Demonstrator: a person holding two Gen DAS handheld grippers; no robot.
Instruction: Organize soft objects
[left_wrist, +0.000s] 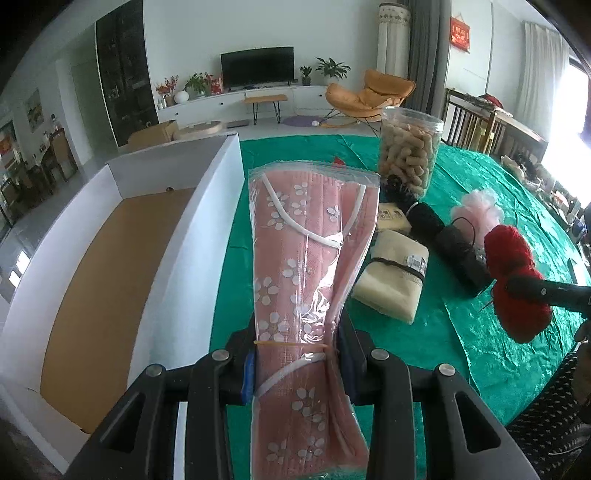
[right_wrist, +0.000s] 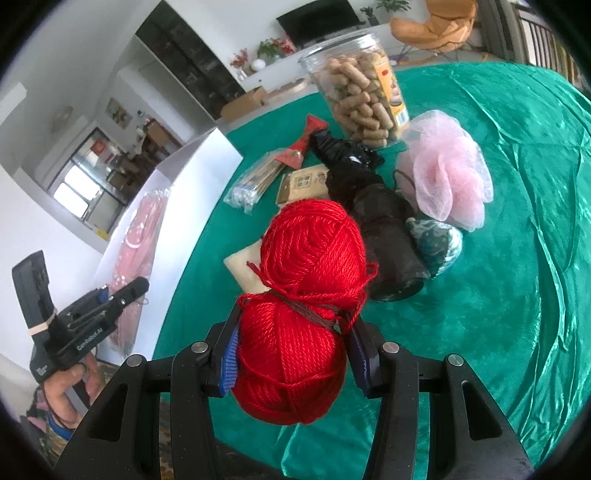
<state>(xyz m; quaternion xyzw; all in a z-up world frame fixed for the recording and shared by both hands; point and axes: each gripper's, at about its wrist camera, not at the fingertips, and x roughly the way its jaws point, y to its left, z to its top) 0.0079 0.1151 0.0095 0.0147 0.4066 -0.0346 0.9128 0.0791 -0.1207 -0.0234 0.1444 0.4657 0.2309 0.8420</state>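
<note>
My left gripper (left_wrist: 295, 354) is shut on a clear bag of pink flowered face masks (left_wrist: 310, 236), held above the green tablecloth beside the white cardboard box (left_wrist: 207, 206). The bag also shows in the right wrist view (right_wrist: 138, 236), with the left gripper (right_wrist: 125, 295) there. My right gripper (right_wrist: 291, 347) is shut on a red yarn ball (right_wrist: 306, 280), held above the table. The red yarn also shows in the left wrist view (left_wrist: 513, 266). On the table lie a pink mesh bath puff (right_wrist: 447, 170), a black yarn roll (right_wrist: 388, 236) and a cream cloth bundle (left_wrist: 391, 280).
A clear jar of snacks (right_wrist: 362, 92) stands at the back of the table (right_wrist: 517, 258). A pack of cotton swabs (right_wrist: 255, 181), a small card packet (right_wrist: 303, 184), a black plastic bag (right_wrist: 343, 151) and a teal pouch (right_wrist: 439, 243) lie nearby. The box's brown floor (left_wrist: 110, 280) is bare.
</note>
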